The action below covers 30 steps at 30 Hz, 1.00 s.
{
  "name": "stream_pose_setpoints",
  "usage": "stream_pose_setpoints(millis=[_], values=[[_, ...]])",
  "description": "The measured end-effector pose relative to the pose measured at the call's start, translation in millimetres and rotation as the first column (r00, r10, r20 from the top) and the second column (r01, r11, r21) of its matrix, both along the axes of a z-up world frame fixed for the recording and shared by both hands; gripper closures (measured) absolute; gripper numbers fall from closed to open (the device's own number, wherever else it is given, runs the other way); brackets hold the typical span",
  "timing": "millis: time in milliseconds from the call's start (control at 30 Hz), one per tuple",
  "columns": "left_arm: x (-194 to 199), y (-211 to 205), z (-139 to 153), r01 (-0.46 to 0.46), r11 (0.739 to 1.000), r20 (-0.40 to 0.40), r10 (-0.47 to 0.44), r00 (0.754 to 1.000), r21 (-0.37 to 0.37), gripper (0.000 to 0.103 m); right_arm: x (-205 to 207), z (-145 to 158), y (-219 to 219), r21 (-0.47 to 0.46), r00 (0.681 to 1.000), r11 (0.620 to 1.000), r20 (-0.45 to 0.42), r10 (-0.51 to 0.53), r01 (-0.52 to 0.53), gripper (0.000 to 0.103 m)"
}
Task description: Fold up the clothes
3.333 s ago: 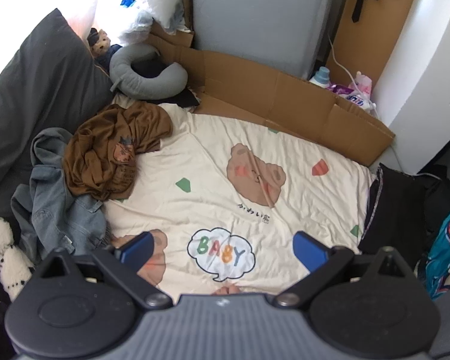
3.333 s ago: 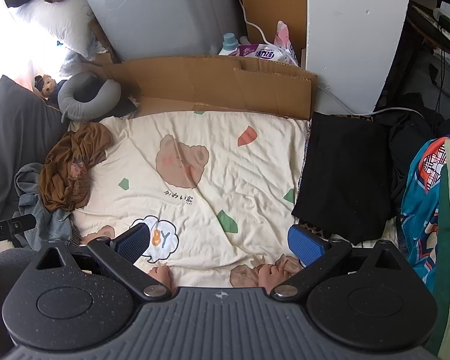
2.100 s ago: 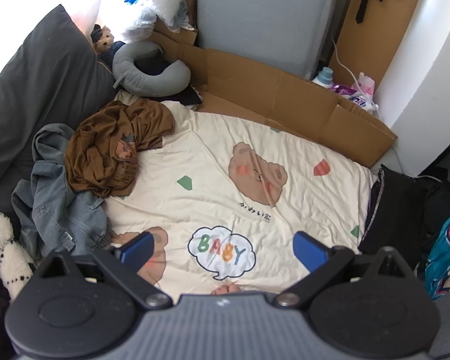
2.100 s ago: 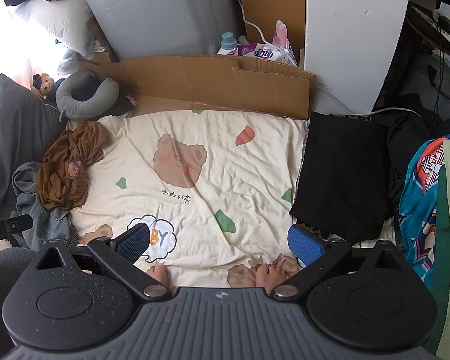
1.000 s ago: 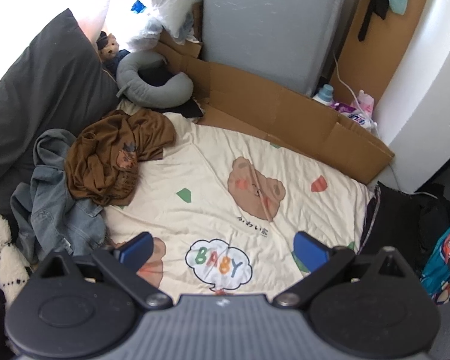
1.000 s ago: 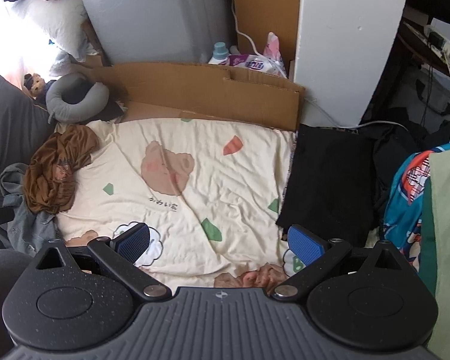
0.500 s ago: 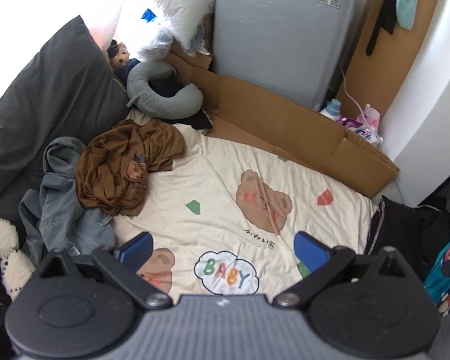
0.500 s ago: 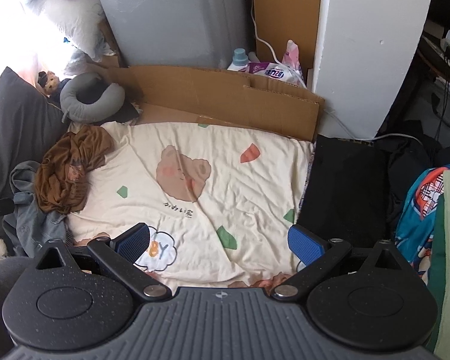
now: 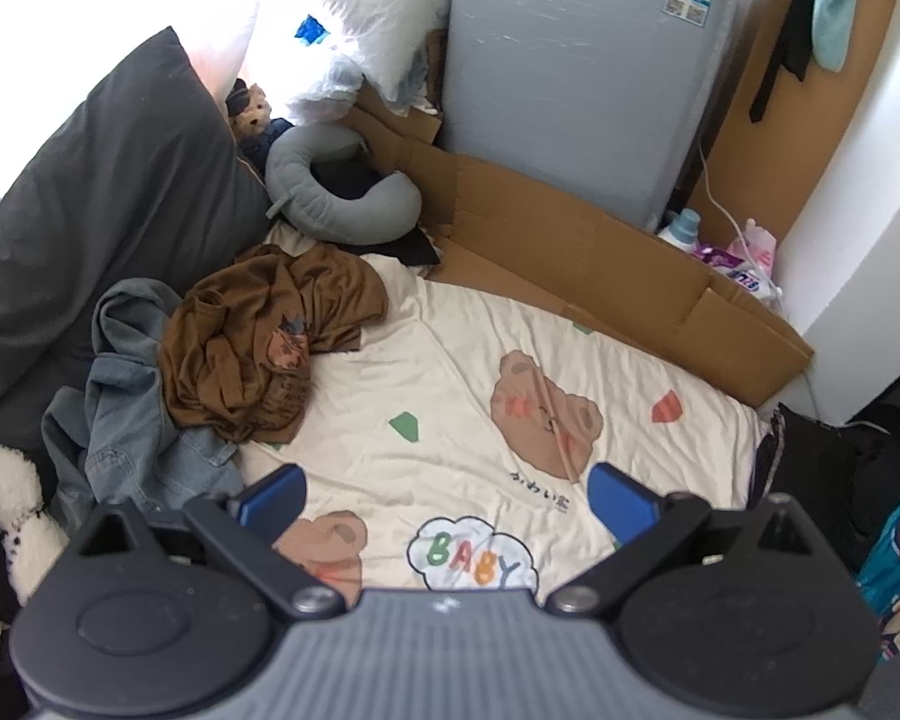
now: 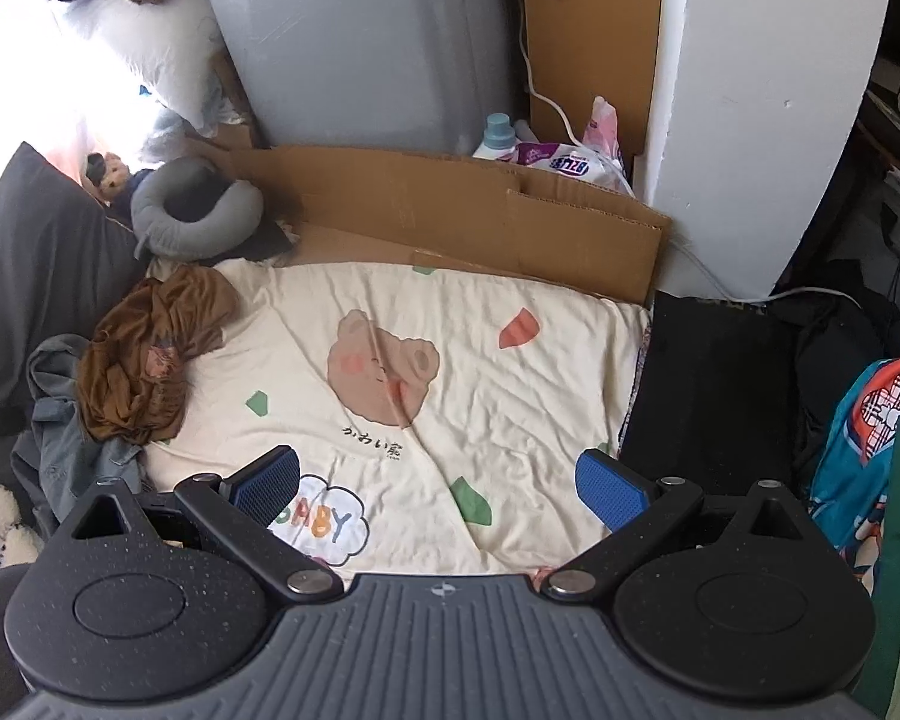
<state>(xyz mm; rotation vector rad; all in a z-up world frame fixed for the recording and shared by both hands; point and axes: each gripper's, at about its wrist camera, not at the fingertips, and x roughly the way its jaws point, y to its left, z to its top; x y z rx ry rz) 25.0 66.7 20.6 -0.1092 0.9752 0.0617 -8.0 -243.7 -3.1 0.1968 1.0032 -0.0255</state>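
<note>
Two grippers are in view, one per camera, and both hold nothing. The left gripper (image 9: pixel 447 498) hangs above the lower middle of its frame with its two blue-padded fingers spread wide over the cream blanket (image 9: pixel 462 384). The right gripper (image 10: pixel 441 480) sits likewise at the bottom of its frame, fingers wide apart, with bare blanket (image 10: pixel 498 396) between them.

The clothes lie at the left edge of the blanket in both views. One crumpled brown shirt (image 9: pixel 258 342) sits in the middle left of the left wrist view, resting partly on one rumpled blue denim garment (image 9: pixel 126 420) just below and to its left. In the right wrist view the brown shirt (image 10: pixel 144 360) appears at middle left, the denim garment (image 10: pixel 60 438) under its lower edge. One flat black garment (image 10: pixel 708 390) lies beside the blanket at the middle right of that view.

The blanket print shows bear faces, of which one whole bear is near the centre, and one cloud reading "BABY" low in the frame.

One grey neck pillow (image 9: pixel 336 198) lies in the upper left, touching a dark grey pillow (image 9: pixel 108 192). One flattened cardboard sheet (image 9: pixel 600 264) borders the far edge of the blanket, before one grey appliance (image 9: pixel 570 60).
</note>
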Motion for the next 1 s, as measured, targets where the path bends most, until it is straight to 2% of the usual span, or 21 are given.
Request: stream_pose_setpoints(millis=[200,300,467,1000], values=[[12,15,-3,-0.012,1.0,0.026,0.012,1.0,0.003,0.002,12,-6,10,0.0,1.0,1.0,0.002,0.011,-0.011,0.001],[20,22,-6,-0.062,0.998,0.032,0.062,0.998,0.01,0.002,22,-10,15,0.003,1.0,1.0,0.006,0.013,-0.013,0.001],[35,35,-13,-0.094,0.995,0.019,0.093,0.995,0.029,0.001,41,-14,23,0.003,1.0,1.0,0.014,0.026,-0.026,0.001],[74,52,-50,-0.116,0.993,0.01,0.115,0.993,0.008,0.001,95,-18,43,-0.068,0.993,0.993,0.061,0.102,-0.098,0.001]])
